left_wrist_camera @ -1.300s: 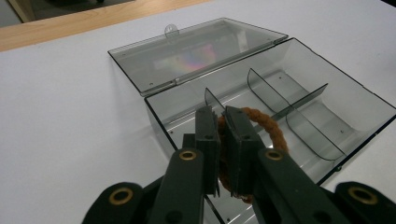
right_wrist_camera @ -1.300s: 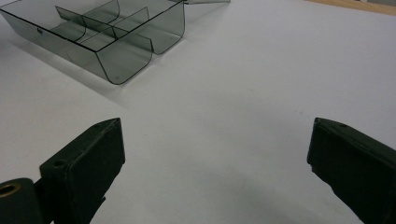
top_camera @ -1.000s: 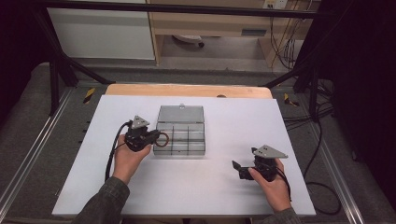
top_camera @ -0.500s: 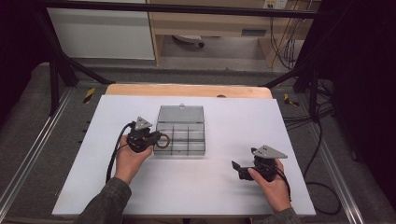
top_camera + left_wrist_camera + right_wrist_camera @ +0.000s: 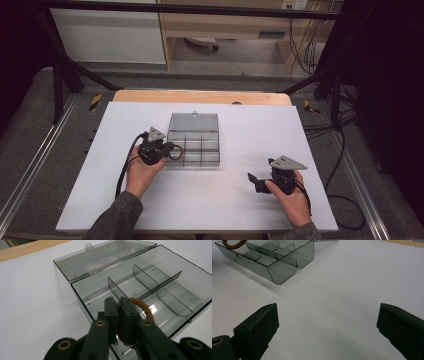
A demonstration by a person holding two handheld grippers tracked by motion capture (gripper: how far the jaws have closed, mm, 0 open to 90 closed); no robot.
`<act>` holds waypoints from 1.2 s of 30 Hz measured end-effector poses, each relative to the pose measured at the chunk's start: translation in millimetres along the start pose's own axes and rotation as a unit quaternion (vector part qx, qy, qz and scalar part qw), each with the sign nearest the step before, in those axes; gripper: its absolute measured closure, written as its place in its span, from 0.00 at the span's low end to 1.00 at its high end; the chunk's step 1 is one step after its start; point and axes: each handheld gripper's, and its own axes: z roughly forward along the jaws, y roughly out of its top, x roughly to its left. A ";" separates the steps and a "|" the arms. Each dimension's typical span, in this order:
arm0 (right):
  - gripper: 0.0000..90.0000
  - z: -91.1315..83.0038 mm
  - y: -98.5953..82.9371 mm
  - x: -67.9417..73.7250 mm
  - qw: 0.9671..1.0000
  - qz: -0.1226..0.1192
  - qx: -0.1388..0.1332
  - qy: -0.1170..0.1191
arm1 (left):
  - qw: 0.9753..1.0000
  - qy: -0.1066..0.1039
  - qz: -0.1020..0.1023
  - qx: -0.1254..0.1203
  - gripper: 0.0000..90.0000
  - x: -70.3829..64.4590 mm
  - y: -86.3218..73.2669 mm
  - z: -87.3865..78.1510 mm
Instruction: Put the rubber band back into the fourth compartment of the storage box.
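Brown ring (image 5: 140,308) pinched in left gripper (image 5: 119,320) over open organizer box (image 5: 175,272); next: lower, release into compartment. Right gripper (image 5: 327,325) spread, idle.

Two grippers: left gripper (image 5: 167,150), right gripper (image 5: 254,179)

Two hands: left hand (image 5: 141,172), right hand (image 5: 291,199)

One brown ring (image 5: 140,310), rope-like

One clear grey box (image 5: 200,150), one open lid (image 5: 193,122)

Three little walls inside box, counted in left gripper view; number of small rooms hard to tell

One white table top (image 5: 240,200)

One wooden board (image 5: 200,96) at far edge of table

Two yellow-black tags on floor, one each side
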 end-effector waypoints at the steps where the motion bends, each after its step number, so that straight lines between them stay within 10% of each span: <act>1: 0.05 0.0 0.0 0.0 1.000 0.000 0.000 0.000 | 1.000 0.001 0.000 0.000 0.93 -0.1 -0.2 0.3; 36: 0.05 0.1 -0.2 -0.4 1.000 0.002 0.000 -0.001 | 1.000 -0.002 0.002 0.011 0.93 -4.9 -4.4 3.4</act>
